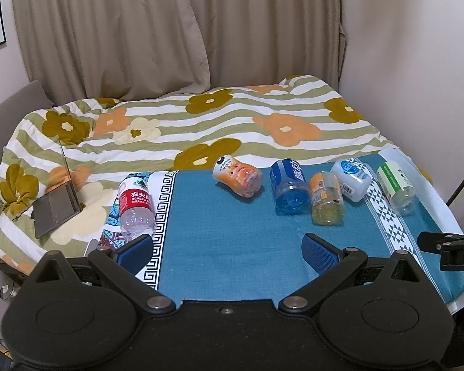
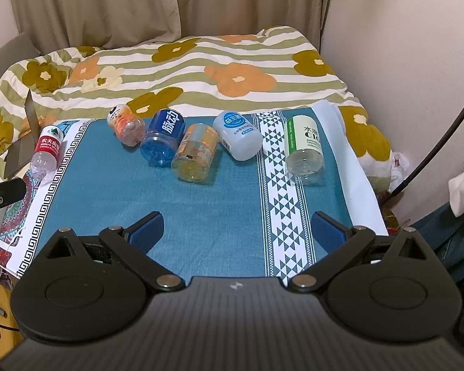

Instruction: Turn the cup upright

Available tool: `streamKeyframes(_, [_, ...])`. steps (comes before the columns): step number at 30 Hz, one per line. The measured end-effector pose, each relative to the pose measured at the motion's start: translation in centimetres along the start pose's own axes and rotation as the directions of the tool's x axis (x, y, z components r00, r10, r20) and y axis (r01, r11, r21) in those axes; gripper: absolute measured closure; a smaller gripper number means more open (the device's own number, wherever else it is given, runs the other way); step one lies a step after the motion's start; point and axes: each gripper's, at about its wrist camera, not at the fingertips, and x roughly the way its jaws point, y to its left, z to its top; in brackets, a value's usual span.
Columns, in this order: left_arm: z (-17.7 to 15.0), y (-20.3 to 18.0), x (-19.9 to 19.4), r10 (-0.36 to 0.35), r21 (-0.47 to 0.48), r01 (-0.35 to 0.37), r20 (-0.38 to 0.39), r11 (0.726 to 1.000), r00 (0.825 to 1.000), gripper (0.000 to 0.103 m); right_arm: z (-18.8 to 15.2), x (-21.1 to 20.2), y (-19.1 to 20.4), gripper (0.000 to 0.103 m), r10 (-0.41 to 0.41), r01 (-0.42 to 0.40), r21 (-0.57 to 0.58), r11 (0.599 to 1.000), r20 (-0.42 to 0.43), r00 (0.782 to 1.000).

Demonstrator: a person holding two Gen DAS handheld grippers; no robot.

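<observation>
Several bottles lie on their sides on a blue cloth [image 1: 225, 232] [image 2: 207, 198]: a red-label water bottle [image 1: 136, 205] [image 2: 46, 151], an orange one [image 1: 238, 175] [image 2: 125, 126], a blue one [image 1: 287, 185] [image 2: 164, 137], a yellow-orange one [image 1: 326, 199] [image 2: 196, 153], a white one [image 1: 351, 179] [image 2: 238, 139] and a green-label one [image 1: 397, 185] [image 2: 303, 150]. No cup shows apart from these. My left gripper [image 1: 229, 247] is open and empty, short of the bottles. My right gripper [image 2: 236, 227] is open and empty, also short of them.
A flowered quilt [image 1: 201, 117] [image 2: 201, 61] covers the bed behind the cloth. An open laptop [image 1: 58, 198] sits on the quilt at left. Curtains [image 1: 139, 31] and a wall close the back. A dark cable [image 2: 442, 136] runs along the right.
</observation>
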Motion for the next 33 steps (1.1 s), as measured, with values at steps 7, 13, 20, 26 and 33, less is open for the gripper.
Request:
streamKeyframes(7, [0.1, 0.0, 0.2, -0.002, -0.003, 0.002, -0.006, 1.000, 1.000, 0.000, 0.1, 0.0, 0.1, 0.000, -0.001, 0.001, -0.001, 1.000, -0.001, 1.000])
streamKeyframes(13, [0.1, 0.1, 0.2, -0.004, -0.001, 0.004, -0.004, 1.000, 1.000, 0.000, 0.0, 0.1, 0.1, 0.000, 0.000, 0.000, -0.001, 1.000, -0.002, 1.000])
streamKeyframes(20, [0.1, 0.1, 0.2, -0.003, 0.000, 0.003, -0.002, 1.000, 1.000, 0.000, 0.1, -0.1, 0.1, 0.000, 0.000, 0.000, 0.000, 1.000, -0.001, 1.000])
streamKeyframes(26, [0.0, 0.1, 0.1, -0.002, 0.000, 0.002, -0.006, 1.000, 1.000, 0.000, 0.2, -0.1, 0.0, 0.000, 0.001, -0.001, 0.000, 1.000, -0.001, 1.000])
streamKeyframes(33, [0.7, -0.2, 0.4, 0.009, -0.024, -0.010, -0.031, 1.000, 0.999, 0.000, 1.1, 1.0, -1.0, 0.000, 0.000, 0.000, 0.009, 1.000, -0.009, 1.000])
